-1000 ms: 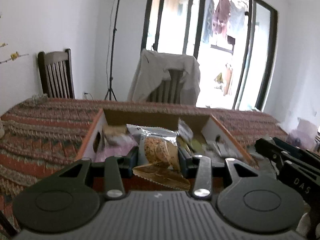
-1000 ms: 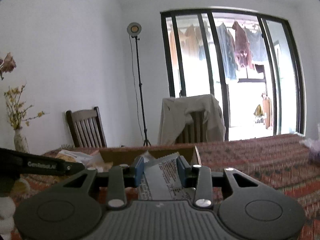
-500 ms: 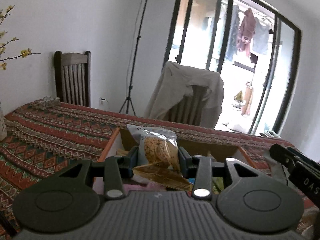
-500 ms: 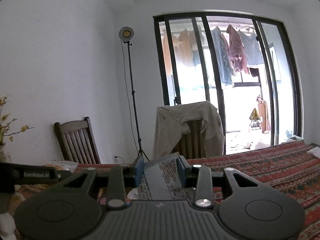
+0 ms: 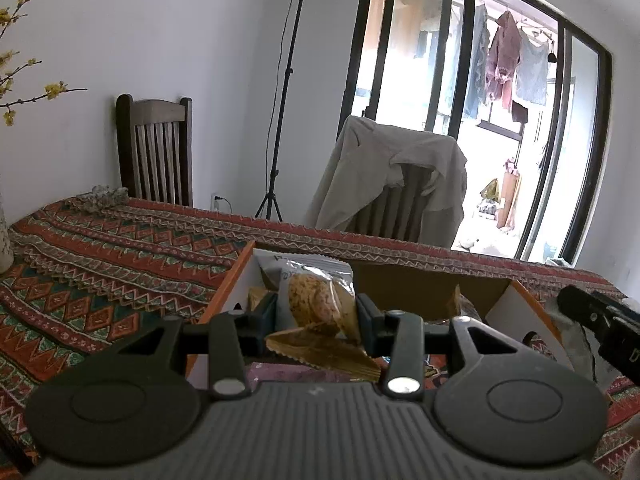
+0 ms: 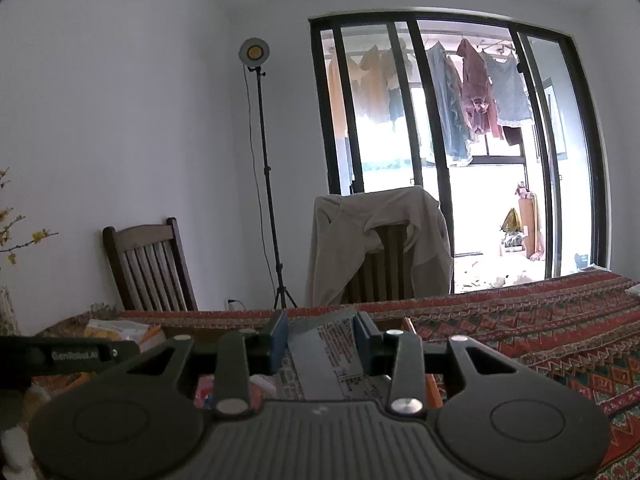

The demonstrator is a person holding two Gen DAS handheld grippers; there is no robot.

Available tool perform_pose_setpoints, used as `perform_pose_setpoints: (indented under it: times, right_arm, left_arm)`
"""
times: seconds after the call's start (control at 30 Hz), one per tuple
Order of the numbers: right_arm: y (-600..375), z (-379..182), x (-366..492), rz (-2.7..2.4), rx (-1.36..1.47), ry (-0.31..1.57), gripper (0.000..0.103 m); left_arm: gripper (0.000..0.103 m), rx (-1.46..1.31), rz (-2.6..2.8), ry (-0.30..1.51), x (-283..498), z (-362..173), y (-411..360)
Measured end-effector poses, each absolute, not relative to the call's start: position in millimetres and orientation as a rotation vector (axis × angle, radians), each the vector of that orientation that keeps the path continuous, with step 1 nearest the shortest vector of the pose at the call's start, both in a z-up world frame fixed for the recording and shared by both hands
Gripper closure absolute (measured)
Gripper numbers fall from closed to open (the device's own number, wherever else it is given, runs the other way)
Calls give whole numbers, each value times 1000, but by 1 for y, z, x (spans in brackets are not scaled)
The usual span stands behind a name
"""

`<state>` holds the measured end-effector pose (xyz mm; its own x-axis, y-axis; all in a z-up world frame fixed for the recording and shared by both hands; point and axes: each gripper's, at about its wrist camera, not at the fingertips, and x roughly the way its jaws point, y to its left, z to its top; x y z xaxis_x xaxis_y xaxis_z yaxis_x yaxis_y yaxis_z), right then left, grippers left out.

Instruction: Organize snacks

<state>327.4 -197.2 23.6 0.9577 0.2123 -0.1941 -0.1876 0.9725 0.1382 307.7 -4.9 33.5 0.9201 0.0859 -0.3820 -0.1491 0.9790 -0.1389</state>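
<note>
My left gripper [image 5: 316,312] is shut on a clear cookie packet [image 5: 316,300] with brown biscuits inside, held above the open cardboard box [image 5: 516,304] of snacks. My right gripper [image 6: 320,340] is shut on a grey printed snack packet [image 6: 328,356], held over the same box, whose far rim [image 6: 392,322] shows just behind the fingers. The right gripper's body shows at the right edge of the left wrist view [image 5: 600,320]. The left gripper's body shows at the left edge of the right wrist view [image 6: 68,354].
The box stands on a table with a red patterned cloth [image 5: 100,264]. Two chairs [image 5: 156,156] stand behind the table, one draped with a beige jacket [image 5: 392,176]. A light stand [image 6: 264,168] is by the wall. A vase with yellow flowers [image 5: 4,240] is at the far left.
Both grippers have risen with their packets. The box has dropped lower in both views and less of its contents shows.
</note>
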Motion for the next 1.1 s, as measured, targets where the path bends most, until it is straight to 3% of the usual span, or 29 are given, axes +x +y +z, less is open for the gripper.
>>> perform_pose_setpoints:
  times: [0.13, 0.2, 0.27, 0.3, 0.33, 1.1]
  right_arm:
    - [-200, 18, 327, 194, 123, 230, 58]
    - [-203, 17, 327, 200, 136, 236, 40]
    - [-205, 17, 324, 203, 146, 229, 12]
    - [-206, 17, 323, 202, 150, 223, 7]
    - [-207, 17, 321, 202, 153, 214, 0]
    - [-221, 48, 287, 173, 171, 228, 0]
  left_arm:
    - [45, -180, 122, 367, 304, 33, -2]
    - [17, -192, 128, 349, 301, 34, -1]
    - [7, -200, 133, 316, 296, 36, -1]
    - [0, -204, 130, 300, 293, 37, 0]
    - [0, -211, 124, 285, 292, 38, 3]
    - [0, -154, 81, 248, 237, 78, -9]
